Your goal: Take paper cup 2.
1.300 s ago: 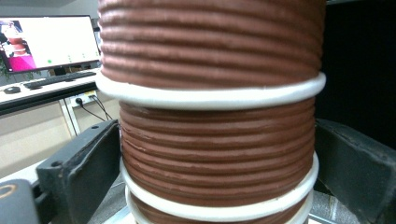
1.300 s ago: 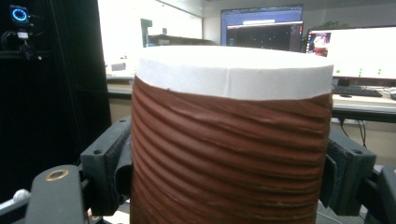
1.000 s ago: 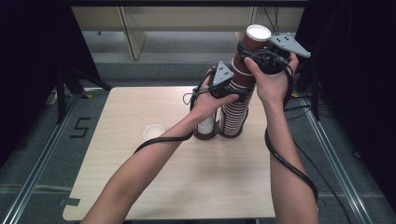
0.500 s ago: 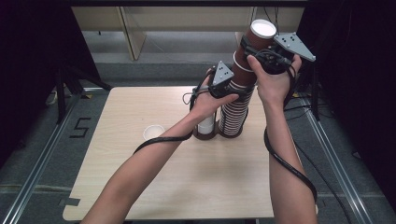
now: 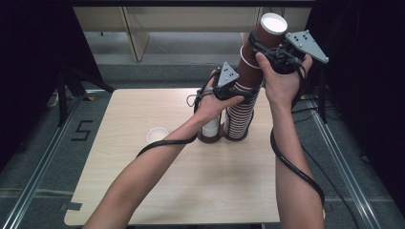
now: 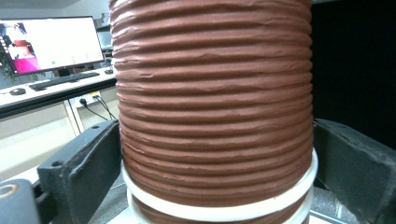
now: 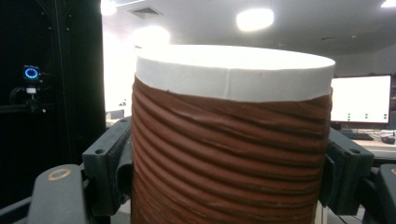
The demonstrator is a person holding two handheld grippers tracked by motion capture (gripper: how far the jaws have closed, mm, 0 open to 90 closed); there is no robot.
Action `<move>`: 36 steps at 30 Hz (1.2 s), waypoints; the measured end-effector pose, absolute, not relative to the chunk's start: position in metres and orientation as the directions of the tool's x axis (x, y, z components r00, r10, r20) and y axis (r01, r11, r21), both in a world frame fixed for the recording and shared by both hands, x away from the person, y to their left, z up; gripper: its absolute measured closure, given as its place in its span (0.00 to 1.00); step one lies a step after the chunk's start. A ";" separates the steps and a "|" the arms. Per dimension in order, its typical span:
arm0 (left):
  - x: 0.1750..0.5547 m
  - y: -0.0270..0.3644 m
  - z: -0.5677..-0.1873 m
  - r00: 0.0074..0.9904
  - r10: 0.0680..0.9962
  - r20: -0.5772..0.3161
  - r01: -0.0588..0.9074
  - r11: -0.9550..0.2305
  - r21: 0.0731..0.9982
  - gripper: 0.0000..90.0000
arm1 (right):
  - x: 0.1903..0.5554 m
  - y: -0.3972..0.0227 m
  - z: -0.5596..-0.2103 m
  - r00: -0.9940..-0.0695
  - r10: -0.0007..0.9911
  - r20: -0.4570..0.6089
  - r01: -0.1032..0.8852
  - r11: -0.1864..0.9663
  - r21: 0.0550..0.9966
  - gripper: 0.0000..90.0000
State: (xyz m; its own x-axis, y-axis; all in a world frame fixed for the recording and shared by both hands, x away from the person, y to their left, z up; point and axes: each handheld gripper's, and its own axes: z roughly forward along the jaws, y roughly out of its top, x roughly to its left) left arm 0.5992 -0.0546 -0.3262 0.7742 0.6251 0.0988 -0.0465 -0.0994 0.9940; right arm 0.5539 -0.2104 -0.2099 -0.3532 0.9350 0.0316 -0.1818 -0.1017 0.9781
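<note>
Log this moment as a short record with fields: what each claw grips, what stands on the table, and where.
left claw: shut on the cup stack, about mid-height
right claw: shut on the top cup, tilted away from the stack's line
cup stack: brown ribbed cups, upright on the table, toward the far edge
short stack: beside the tall one, on its left
single cup: white inside, standing alone to the left

Loose white cup (image 5: 157, 135) — wooden table (image 5: 119, 143)
</note>
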 end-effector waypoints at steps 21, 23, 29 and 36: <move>0.600 -0.054 -0.325 0.776 0.622 0.104 -0.051 -0.103 0.993 0.04 | 0.540 -0.213 -0.198 -0.350 0.936 0.024 -0.239 -0.114 0.964 0.24; 0.600 -0.053 -0.325 0.776 0.621 0.110 -0.055 -0.107 0.993 0.04 | 0.538 -0.212 -0.197 -0.353 0.935 0.038 -0.233 -0.127 0.964 0.24; 0.599 -0.053 -0.324 0.776 0.620 0.112 -0.053 -0.112 0.992 0.04 | 0.533 -0.214 -0.195 -0.356 0.934 0.036 -0.248 -0.132 0.960 0.24; 0.597 -0.052 -0.323 0.774 0.626 0.098 -0.044 -0.101 0.994 0.04 | 0.527 -0.217 -0.191 -0.350 0.937 0.018 -0.268 -0.119 0.956 0.24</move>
State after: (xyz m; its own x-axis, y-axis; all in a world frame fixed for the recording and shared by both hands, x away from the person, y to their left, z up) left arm 0.5969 -0.0516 -0.3230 0.7737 0.6260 0.0978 -0.0435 -0.1014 0.9939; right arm 0.5275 -0.2173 -0.1913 -0.3499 0.9366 0.0179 -0.2684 -0.1186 0.9560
